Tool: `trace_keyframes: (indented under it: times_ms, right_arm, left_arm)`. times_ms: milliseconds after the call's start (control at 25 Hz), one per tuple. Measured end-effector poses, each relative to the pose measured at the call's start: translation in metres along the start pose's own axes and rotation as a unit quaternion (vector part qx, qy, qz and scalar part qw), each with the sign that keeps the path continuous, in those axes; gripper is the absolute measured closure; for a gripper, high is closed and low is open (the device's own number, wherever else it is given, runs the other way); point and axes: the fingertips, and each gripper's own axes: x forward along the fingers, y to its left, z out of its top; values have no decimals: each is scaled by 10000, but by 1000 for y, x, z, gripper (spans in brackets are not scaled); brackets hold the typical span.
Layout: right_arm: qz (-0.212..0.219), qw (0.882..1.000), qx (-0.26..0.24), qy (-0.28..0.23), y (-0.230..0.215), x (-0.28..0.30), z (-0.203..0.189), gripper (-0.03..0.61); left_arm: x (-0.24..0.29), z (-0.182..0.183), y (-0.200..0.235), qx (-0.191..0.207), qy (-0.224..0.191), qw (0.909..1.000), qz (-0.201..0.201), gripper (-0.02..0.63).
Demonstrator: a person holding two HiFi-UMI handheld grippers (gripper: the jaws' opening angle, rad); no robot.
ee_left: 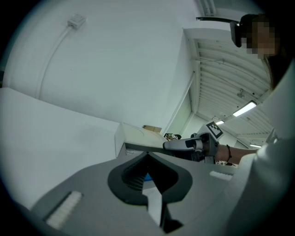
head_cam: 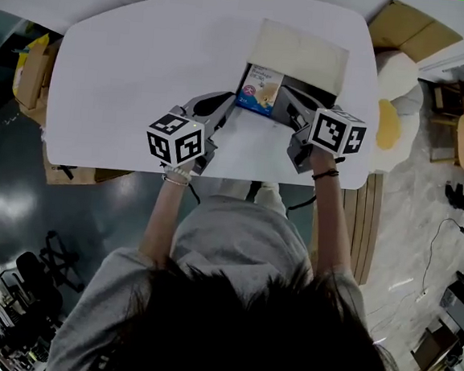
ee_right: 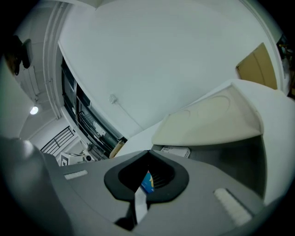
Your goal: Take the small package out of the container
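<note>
Table (head_cam: 129, 67) open leftward, container lid (head_cam: 300, 53) (raised) walls far side

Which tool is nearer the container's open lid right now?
Right. The right tool sits just short of the lid, near its front edge. The left tool is by the near-left corner of the package, farther from the lid.

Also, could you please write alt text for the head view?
Seen from above, a person at a white table points the left gripper and right gripper at a blue-and-white small package in an open-lidded container.
</note>
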Motion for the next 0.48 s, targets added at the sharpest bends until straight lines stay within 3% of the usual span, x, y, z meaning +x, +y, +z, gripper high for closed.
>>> trace_keyframes:
  times_ms: [480]
  right_arm:
    - [148,9954,822,466,-12,11,-7,566]
  left_arm:
    - [-1,-5,12,-9,191,9998,8,624]
